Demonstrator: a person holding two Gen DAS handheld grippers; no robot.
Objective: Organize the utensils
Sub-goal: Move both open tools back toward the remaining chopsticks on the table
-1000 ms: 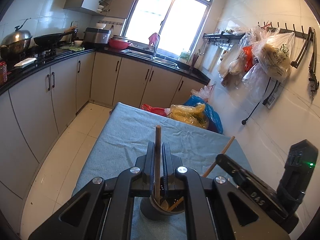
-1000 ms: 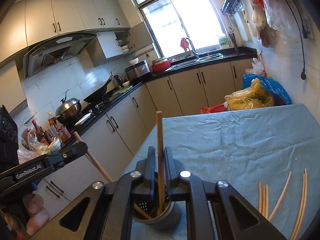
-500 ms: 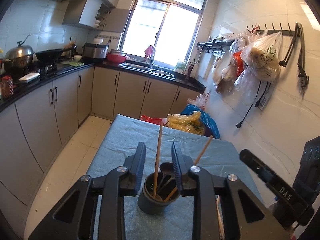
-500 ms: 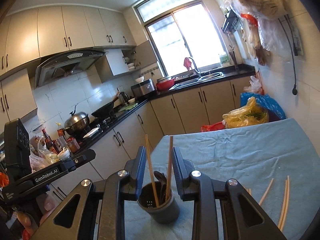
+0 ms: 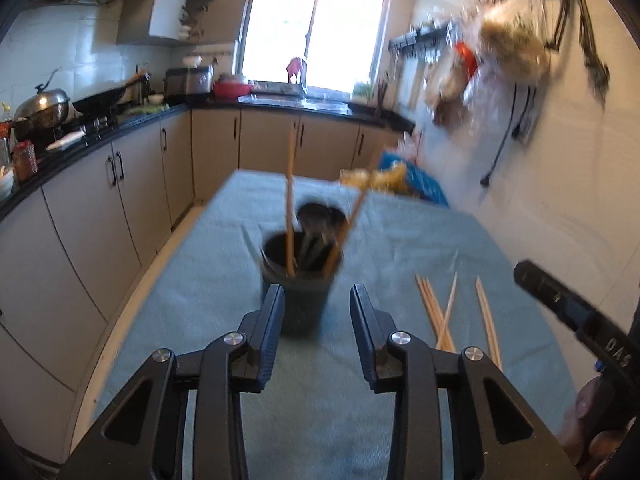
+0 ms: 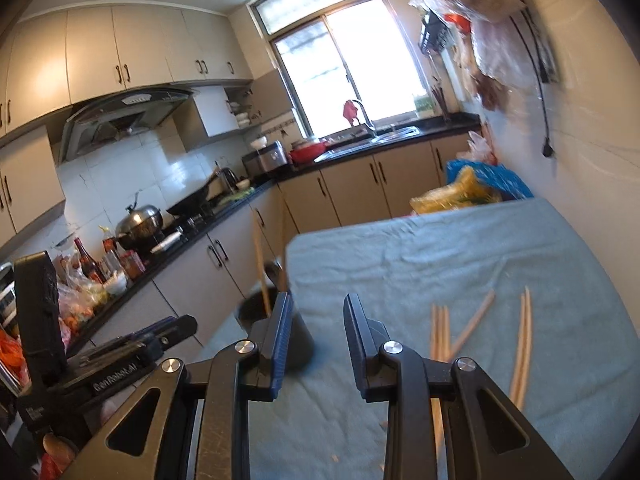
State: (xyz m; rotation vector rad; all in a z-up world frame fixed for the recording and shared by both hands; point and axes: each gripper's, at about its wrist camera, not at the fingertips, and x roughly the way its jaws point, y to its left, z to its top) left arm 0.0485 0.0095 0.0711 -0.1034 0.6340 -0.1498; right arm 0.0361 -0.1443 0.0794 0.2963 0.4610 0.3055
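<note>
Chopsticks (image 5: 289,204) upright in holder (image 5: 301,280)

Dark holder (image 5: 298,280) (two chopsticks (image 5: 289,208) upright); loose chopsticks (image 5: 438,312) beside

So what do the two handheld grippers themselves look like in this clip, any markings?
Both are matte black plastic. The left gripper and right gripper each have two flat fingers with ribbed blue pads, angular linkage arms with triangular cut-outs, and silver pivot screws. White lettering shows on the bodies: "DAS" on the right one, "GenRobot.AI" on the left.
</note>
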